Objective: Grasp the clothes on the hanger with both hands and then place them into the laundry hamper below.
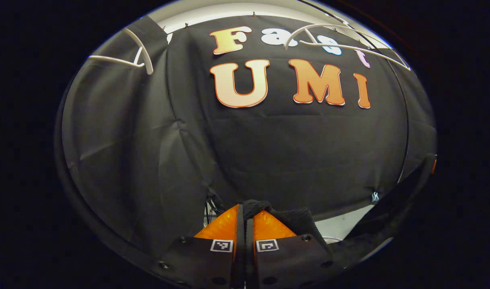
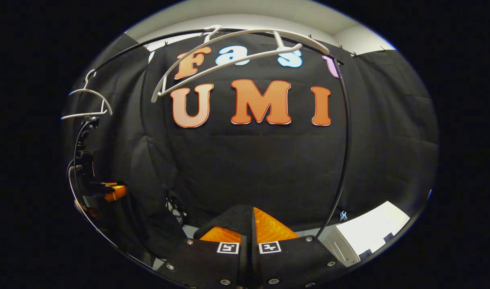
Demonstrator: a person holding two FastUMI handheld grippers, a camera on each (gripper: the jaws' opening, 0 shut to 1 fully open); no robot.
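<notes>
My left gripper (image 1: pixel 245 212) is shut, and a fold of dark clothing (image 1: pixel 257 207) sticks up between its orange fingers (image 1: pixel 222 225) and trails off to the right. My right gripper (image 2: pixel 252 214) is also shut, with the same dark clothing (image 2: pixel 235 215) pinched between its fingers and draped over the left one. A bare white hanger (image 2: pixel 228 60) hangs tilted on the black rail above. In the right gripper view the left gripper (image 2: pixel 110 191) shows far off at the left edge. A white box-like thing (image 2: pixel 369 232) lies low on the right; I cannot tell whether it is the hamper.
A second empty white hanger (image 2: pixel 88 100) hangs at the left end of the rail, and the hangers (image 1: pixel 122 60) (image 1: pixel 345 42) also appear in the left gripper view. The rack's black curved pole (image 2: pixel 345 140) runs down on the right. The black cloth wall stands close behind.
</notes>
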